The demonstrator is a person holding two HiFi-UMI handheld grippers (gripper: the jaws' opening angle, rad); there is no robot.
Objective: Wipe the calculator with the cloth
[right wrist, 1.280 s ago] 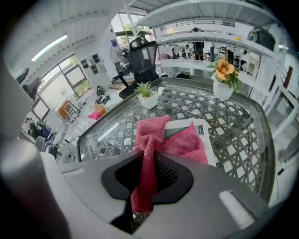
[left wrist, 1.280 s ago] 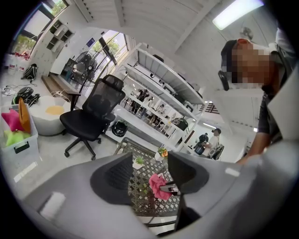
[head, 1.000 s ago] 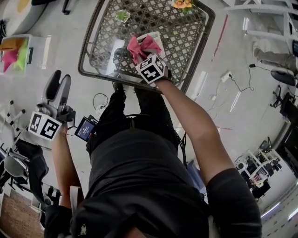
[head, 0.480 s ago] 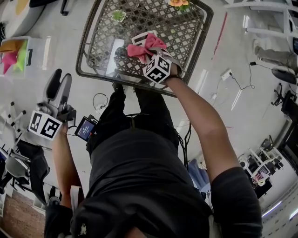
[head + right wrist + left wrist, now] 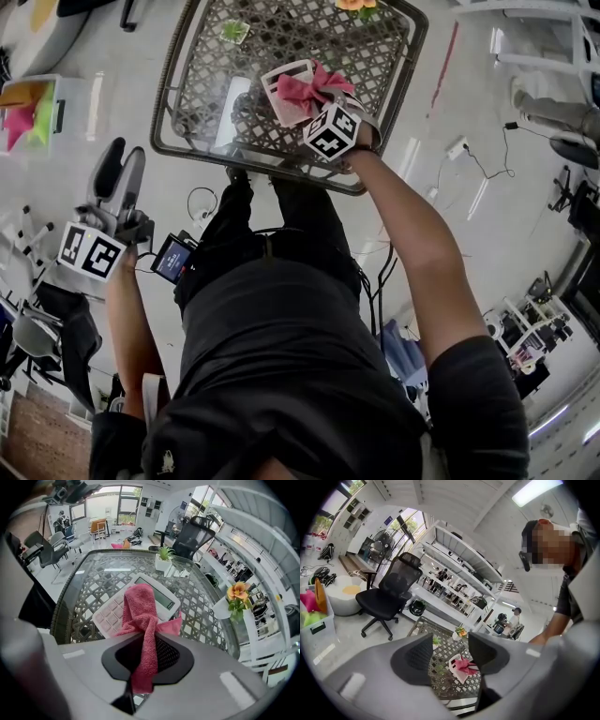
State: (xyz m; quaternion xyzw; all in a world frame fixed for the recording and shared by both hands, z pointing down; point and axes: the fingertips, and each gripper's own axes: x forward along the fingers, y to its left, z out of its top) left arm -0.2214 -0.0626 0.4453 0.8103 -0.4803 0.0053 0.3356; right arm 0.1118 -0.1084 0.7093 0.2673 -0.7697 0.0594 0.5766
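While the right tool points steeply down over the tabletop, its two jaws are pinched together on a pink cloth, a strip of which passes between the dark pads and hangs out below them. Ahead of the jaws the cloth bunches up and lies across the middle of a white calculator, leaving the pale keys bare on one side and the long display bare on the other. That calculator lies flat and at a slant on the glass-topped wicker lattice. From the head view the right tool sits at the near right part of the tabletop, its marker cube just behind the cloth, and the calculator shows as a white edge beside the pink. A small green plant in a white pot stands beyond the calculator, and an orange flower in a white pot stands off to the right near the rim. Well apart from all this, the left tool is held low at the person's left side over the floor; its own view shows the jaws of the left tool standing wide with nothing gripped, and the distant tabletop, cloth and calculator are seen through the gap. A black office chair stands on the floor beyond, and a clear storage box holding bright fabrics sits on the floor at the left
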